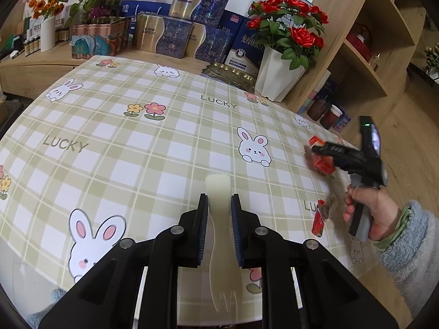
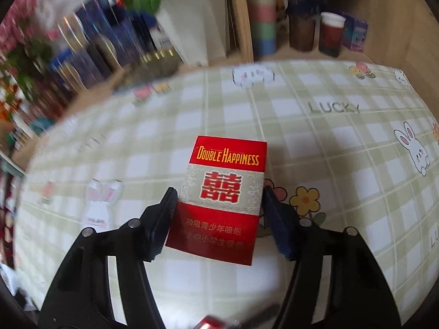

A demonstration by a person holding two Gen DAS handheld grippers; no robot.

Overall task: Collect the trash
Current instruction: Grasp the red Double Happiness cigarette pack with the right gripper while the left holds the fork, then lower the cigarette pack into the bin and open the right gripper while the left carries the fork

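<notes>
My left gripper [image 1: 218, 203] is shut on a white plastic fork [image 1: 219, 235], handle pointing forward, tines toward the camera, above the checked tablecloth [image 1: 137, 142]. My right gripper [image 2: 218, 200] is shut on a red Double Happiness cigarette pack [image 2: 219, 200], held between both fingers just above the cloth. In the left wrist view the right gripper [image 1: 319, 153] and the pack [image 1: 323, 161] show at the table's right edge. A small red wrapper [image 1: 319, 216] lies on the cloth near the hand.
Gift boxes [image 1: 175, 33], a white pot of red roses [image 1: 279, 74] and a gold tray [image 1: 230, 72] stand along the table's far side. A wooden shelf [image 1: 365, 41] rises at the right, with jars [image 2: 330, 34] on the floor beside it.
</notes>
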